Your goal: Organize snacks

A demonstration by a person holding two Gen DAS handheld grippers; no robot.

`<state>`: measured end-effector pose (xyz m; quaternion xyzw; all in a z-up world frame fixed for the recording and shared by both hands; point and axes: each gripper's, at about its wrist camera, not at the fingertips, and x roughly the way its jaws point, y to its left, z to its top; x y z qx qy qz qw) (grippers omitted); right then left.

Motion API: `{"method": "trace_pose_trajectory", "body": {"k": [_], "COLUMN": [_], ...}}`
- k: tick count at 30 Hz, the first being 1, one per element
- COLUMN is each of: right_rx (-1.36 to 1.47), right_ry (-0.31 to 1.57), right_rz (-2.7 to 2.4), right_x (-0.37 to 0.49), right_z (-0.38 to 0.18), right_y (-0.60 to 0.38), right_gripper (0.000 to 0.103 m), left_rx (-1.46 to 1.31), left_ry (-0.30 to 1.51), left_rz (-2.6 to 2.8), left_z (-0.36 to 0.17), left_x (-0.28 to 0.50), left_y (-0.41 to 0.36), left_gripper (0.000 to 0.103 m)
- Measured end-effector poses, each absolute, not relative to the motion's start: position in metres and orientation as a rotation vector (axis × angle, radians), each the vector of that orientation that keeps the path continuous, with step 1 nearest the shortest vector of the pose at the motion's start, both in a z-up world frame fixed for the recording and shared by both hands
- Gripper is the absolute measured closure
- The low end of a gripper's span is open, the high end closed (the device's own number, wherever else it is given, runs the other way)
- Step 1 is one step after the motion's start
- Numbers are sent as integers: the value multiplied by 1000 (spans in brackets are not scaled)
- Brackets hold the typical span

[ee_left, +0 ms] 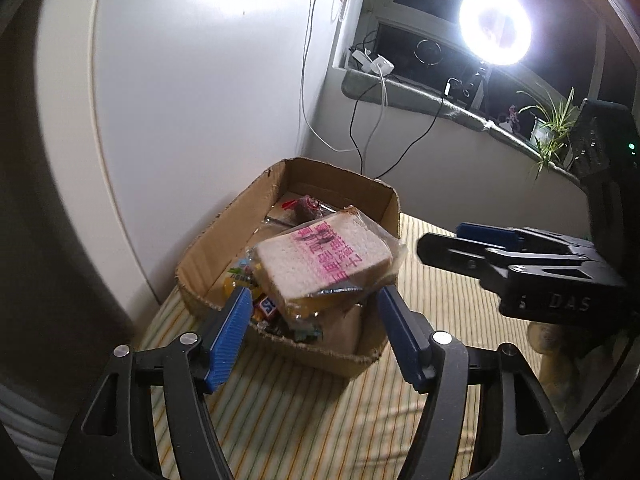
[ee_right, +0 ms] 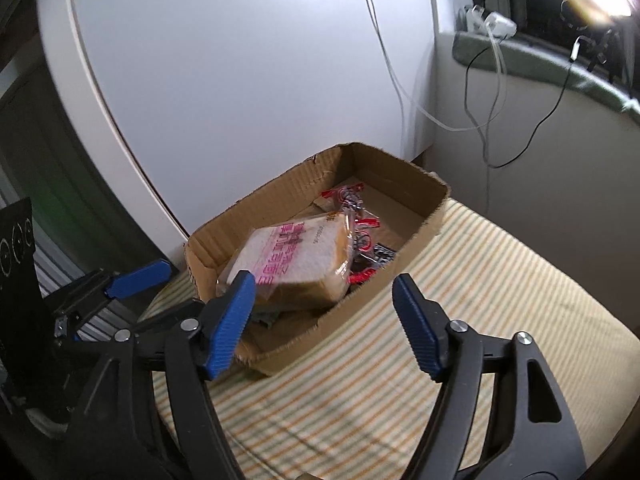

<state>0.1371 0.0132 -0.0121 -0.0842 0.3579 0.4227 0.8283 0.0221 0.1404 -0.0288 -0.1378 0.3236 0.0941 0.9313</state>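
A clear-wrapped slab of white sliced bread (ee_left: 324,258), printed in pink, is seen lying tilted atop crinkly snack packets (ee_right: 362,236) inside a shallow corrugated cardboard box (ee_left: 224,228) at frame centre, on striped cloth (ee_right: 500,280). Both ribbed blue-padded claws, the left claw (ee_left: 314,326) and the right claw (ee_right: 324,312), are held spread, nothing being pinched.

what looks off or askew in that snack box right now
The wrapped bread lies tilted on the heap of smaller snacks at the near end of the cardboard box, riding above the rim rather than flat. The box's cut edges look ragged. Neither gripper holds anything.
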Motion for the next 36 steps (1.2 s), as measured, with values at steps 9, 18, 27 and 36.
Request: {"method": "trace_pose_trajectory", "body": {"k": [9,18,27,36], "right_rx": [-201,-214,-235,-249], "right_ry": [660,602,582,572], "right_rz": [831,736,704,693], "right_x": [99,76,68,63], "right_z": [1,2,2,-1], "right_y": [-12,-33,-44,-47], "right_gripper": [13,2,2,2], "left_rx": [-222,-212,-212,-198], "left_ry": [623,620,618,605], "left_rz": [245,285,288,288], "left_z": [-16,-14,-13,-8], "left_x": [-5,-19,-23,-27], "left_y": [124,120,115,109], "left_gripper": [24,23,23,22]}}
